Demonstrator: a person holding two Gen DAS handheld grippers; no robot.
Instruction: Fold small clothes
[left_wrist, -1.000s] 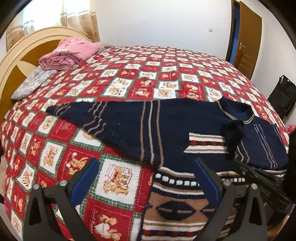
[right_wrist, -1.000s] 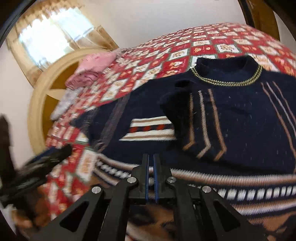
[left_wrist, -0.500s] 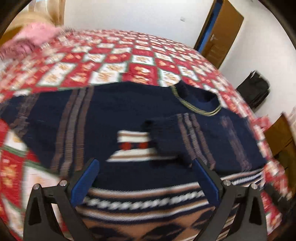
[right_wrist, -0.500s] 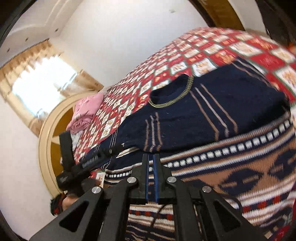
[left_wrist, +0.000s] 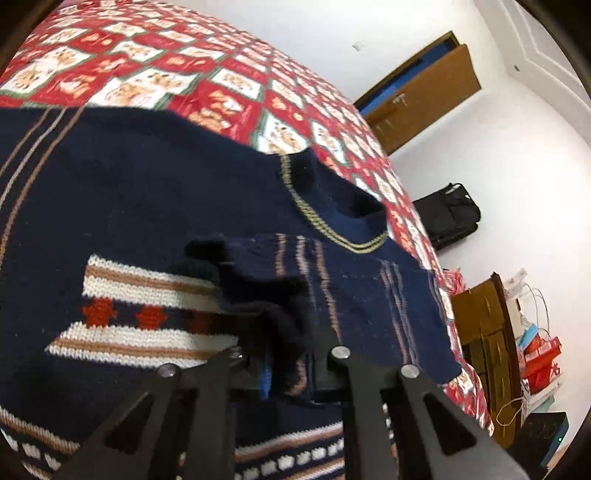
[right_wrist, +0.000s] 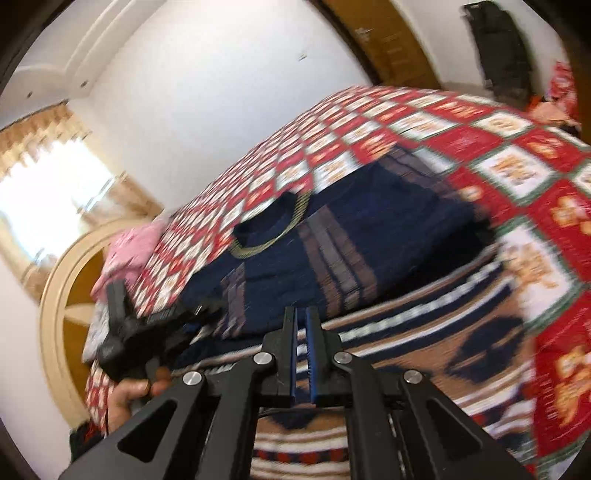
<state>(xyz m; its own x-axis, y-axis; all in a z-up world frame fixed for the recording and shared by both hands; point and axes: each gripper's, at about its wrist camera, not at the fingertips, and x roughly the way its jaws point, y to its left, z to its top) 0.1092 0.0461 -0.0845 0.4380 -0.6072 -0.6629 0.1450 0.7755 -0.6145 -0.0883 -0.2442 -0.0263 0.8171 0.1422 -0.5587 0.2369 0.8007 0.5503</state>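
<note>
A navy knit sweater (left_wrist: 155, 206) with tan stripes and a patterned hem lies flat on the bed; it also shows in the right wrist view (right_wrist: 369, 236). One sleeve (left_wrist: 332, 288) is folded across the chest. My left gripper (left_wrist: 286, 365) is shut on the dark cuff of that sleeve (left_wrist: 280, 332). In the right wrist view the left gripper (right_wrist: 177, 317) sits at the sweater's left side. My right gripper (right_wrist: 302, 354) is shut and empty, held above the patterned hem (right_wrist: 424, 343).
The bed has a red and white checked quilt (left_wrist: 177, 77). Pink folded clothes (right_wrist: 129, 251) lie by the curved headboard (right_wrist: 55, 302). A brown door (left_wrist: 424, 92), a black bag (left_wrist: 447, 218) and a wooden cabinet (left_wrist: 484, 332) stand beyond the bed.
My left gripper has moved in over the sweater's chest and closed from wide open onto the folded sleeve's cuff. My right gripper has stayed shut and swung right along the hem.
</note>
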